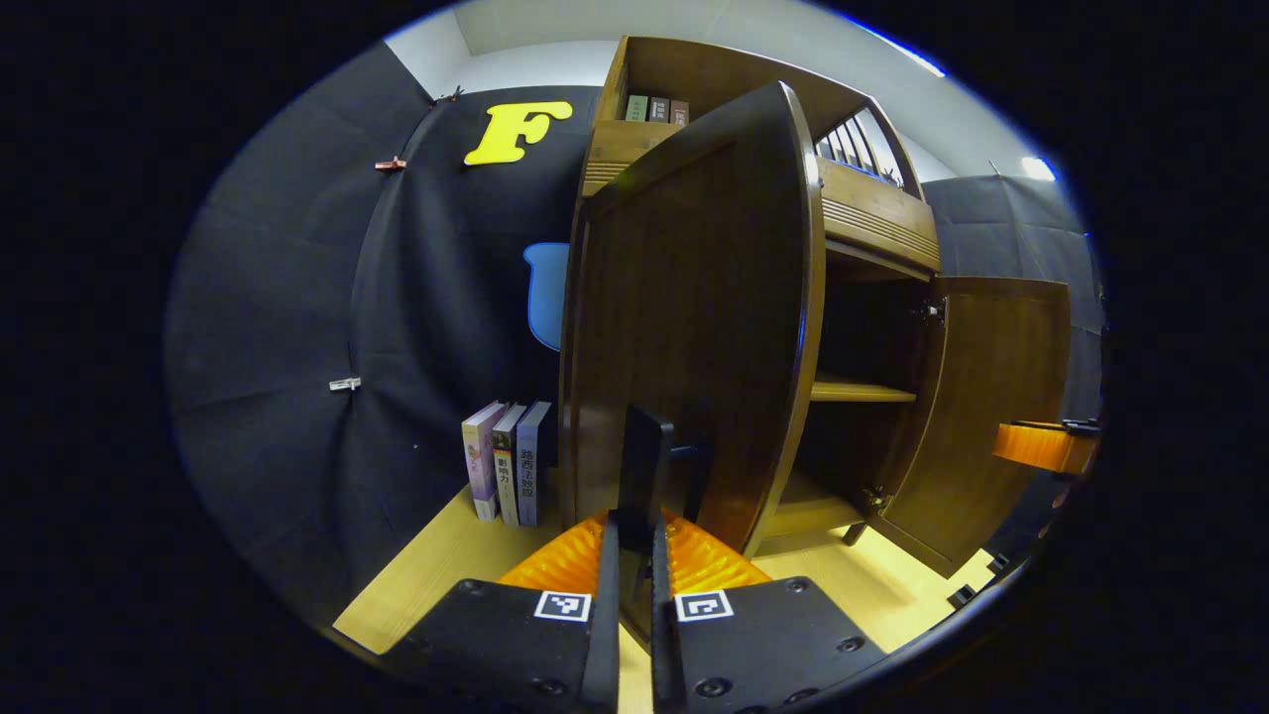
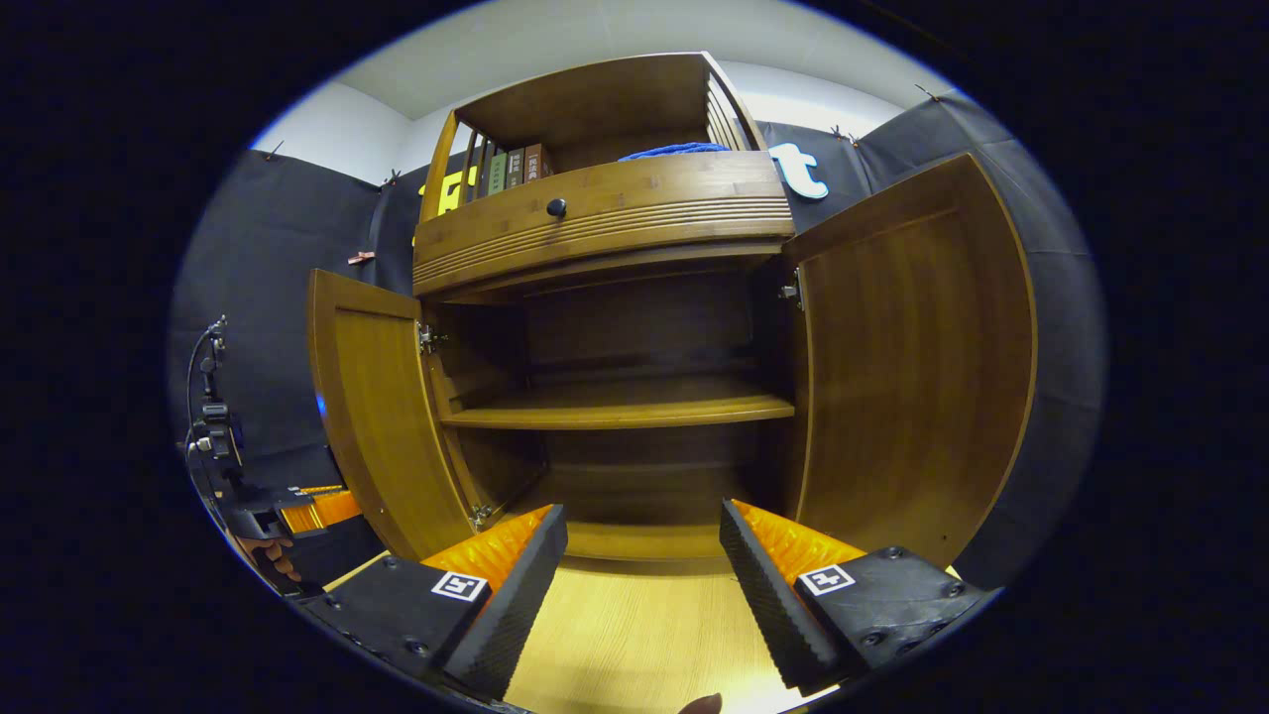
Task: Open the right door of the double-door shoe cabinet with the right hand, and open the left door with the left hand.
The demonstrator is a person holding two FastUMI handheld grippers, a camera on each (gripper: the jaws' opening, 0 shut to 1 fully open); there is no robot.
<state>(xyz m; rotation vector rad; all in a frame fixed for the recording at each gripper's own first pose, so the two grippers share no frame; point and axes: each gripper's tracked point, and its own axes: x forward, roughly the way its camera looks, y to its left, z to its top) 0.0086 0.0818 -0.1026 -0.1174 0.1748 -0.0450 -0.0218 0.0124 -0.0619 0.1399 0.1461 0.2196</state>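
Looking along the left gripper [image 1: 634, 555] in the left gripper view, its two fingers are pressing close together on the dark handle [image 1: 644, 476] of the left door [image 1: 694, 327], which is standing swung well out from the shoe cabinet [image 1: 872, 223]. Beyond that door's edge a shelf [image 1: 861, 392] is showing inside, and the right door [image 1: 991, 416] is hanging wide open on the far side, with the right gripper [image 1: 1046, 444] just beside its outer edge. Three books [image 1: 508, 476] are standing upright on the light wooden floor [image 1: 446, 565], just left of the cabinet.

Facing the cabinet head-on in the right gripper view, the right gripper [image 2: 642, 565] is hovering with its fingers spread wide apart, gripping nothing. Both doors are standing open, the left door [image 2: 382, 416] and the right door [image 2: 912, 377], baring the shelf [image 2: 615, 409] between them. A drawer with a dark knob [image 2: 556, 207] is sitting above the opening. Far left, the left gripper [image 2: 297, 516] is showing just beside the left door, a hand [image 2: 273, 555] holding it.
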